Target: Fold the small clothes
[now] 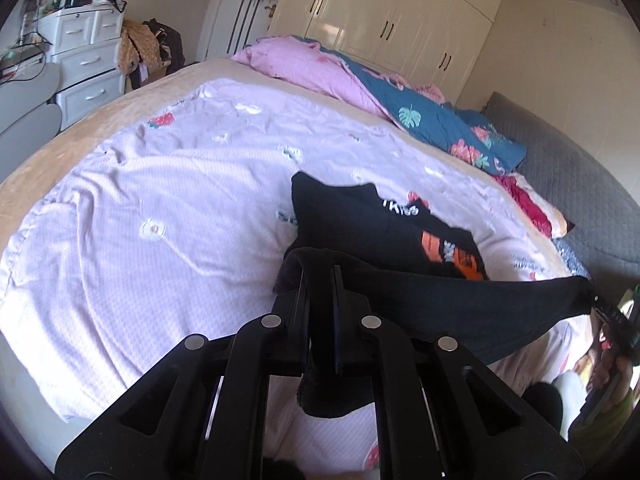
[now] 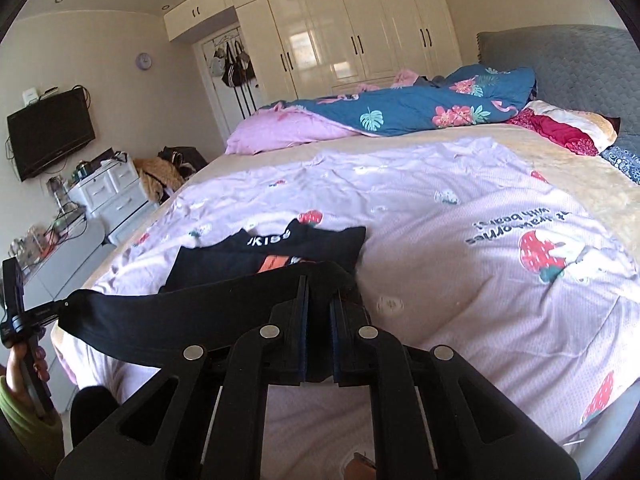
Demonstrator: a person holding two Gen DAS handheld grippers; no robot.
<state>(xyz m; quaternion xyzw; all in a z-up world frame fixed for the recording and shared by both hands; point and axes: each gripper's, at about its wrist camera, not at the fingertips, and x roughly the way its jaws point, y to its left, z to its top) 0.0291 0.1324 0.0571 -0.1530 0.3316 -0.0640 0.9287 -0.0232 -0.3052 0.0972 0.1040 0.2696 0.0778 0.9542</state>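
Over the near edge of the bed (image 2: 580,184), a black garment (image 2: 168,316) is stretched taut between the left gripper (image 1: 320,276) and the right gripper (image 2: 319,284), each clamped tight on one end. Just beyond, a folded black printed shirt (image 2: 280,252) lies on the lilac blanket (image 1: 140,184); a rumpled blue floral quilt (image 2: 420,108) is heaped far behind, well apart.

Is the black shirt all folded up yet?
Not yet. The black shirt hangs stretched between the left gripper and right gripper; its far part lies on the bed.
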